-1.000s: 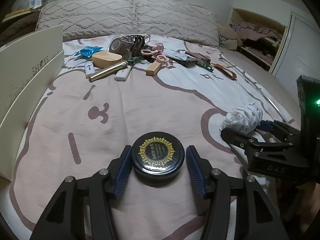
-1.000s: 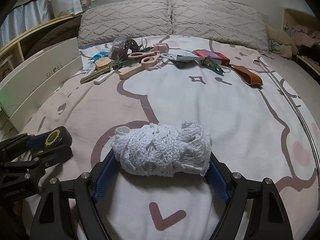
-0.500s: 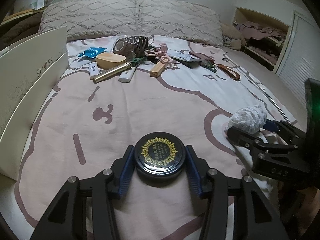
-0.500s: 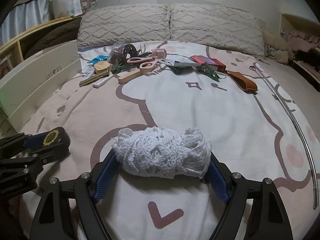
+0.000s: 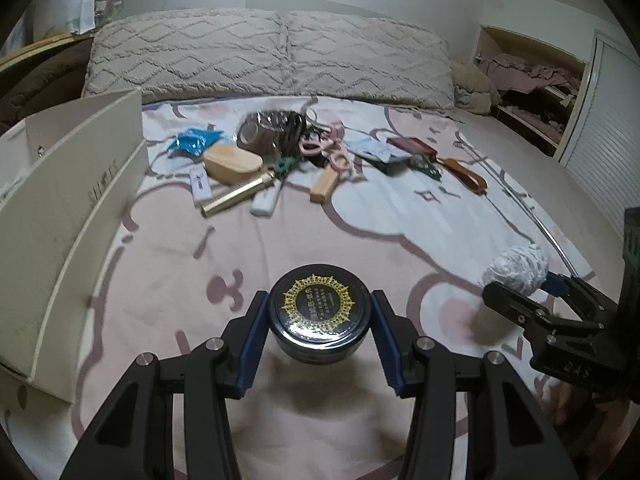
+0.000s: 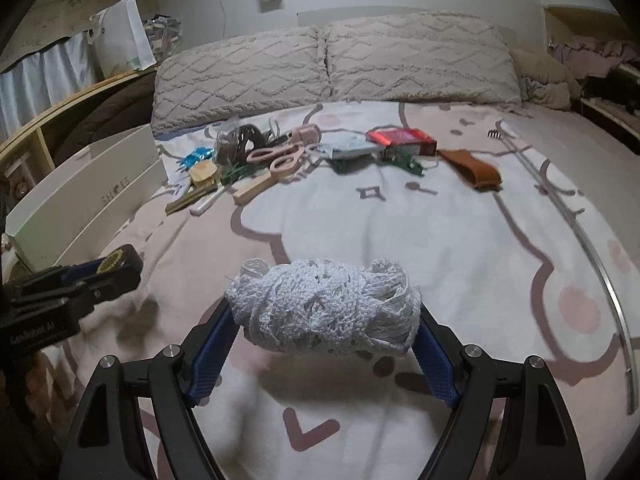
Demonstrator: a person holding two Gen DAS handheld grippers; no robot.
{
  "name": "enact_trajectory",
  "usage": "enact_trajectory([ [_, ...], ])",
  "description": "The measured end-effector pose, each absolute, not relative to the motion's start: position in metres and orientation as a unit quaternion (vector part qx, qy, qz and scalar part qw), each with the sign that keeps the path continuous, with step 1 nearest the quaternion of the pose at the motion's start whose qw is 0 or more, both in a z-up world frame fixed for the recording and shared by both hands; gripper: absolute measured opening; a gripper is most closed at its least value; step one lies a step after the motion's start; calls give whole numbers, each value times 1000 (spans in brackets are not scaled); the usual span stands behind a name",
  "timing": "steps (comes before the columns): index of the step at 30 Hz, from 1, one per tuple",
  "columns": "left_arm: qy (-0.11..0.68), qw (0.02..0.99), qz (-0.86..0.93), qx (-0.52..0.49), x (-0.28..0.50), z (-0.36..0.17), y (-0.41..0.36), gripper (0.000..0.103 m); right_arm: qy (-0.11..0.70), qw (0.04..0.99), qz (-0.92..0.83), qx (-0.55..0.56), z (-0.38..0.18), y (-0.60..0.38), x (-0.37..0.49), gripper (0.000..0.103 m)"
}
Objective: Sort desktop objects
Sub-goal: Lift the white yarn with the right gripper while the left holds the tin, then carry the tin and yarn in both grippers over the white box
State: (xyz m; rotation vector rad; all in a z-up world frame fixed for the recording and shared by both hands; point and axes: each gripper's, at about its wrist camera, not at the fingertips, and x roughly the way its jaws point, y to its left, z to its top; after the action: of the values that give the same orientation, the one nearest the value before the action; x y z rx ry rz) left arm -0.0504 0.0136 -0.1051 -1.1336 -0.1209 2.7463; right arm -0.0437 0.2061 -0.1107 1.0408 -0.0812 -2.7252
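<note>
The left gripper (image 5: 319, 318) clamps a round black tin (image 5: 319, 314) with a gold sunburst lid between its blue pads, held clear above the bedspread (image 5: 304, 236). The right gripper (image 6: 322, 322) squeezes a white crocheted bundle (image 6: 324, 306), also lifted off the bed. Beside the left gripper stands an open white shoe box (image 5: 68, 216). Further back, near the pillows (image 5: 272, 52), lies a loose pile: pink scissors (image 6: 276, 156), a gold tube (image 5: 238, 194), a red box (image 6: 402, 140), a brown leather piece (image 6: 472, 168), possibly a strap.
</note>
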Motion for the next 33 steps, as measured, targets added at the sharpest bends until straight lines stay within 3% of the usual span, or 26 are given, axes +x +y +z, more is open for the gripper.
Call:
enact_trajectory([
  [15,-25,88,944,-317,-90,-38,11,50,-31,116,-939,323,-71,212,-75,83],
  [33,-31,4,960,-279,-104,-5,-77,50,-18,186,-939,288,-12,131,-119,83],
])
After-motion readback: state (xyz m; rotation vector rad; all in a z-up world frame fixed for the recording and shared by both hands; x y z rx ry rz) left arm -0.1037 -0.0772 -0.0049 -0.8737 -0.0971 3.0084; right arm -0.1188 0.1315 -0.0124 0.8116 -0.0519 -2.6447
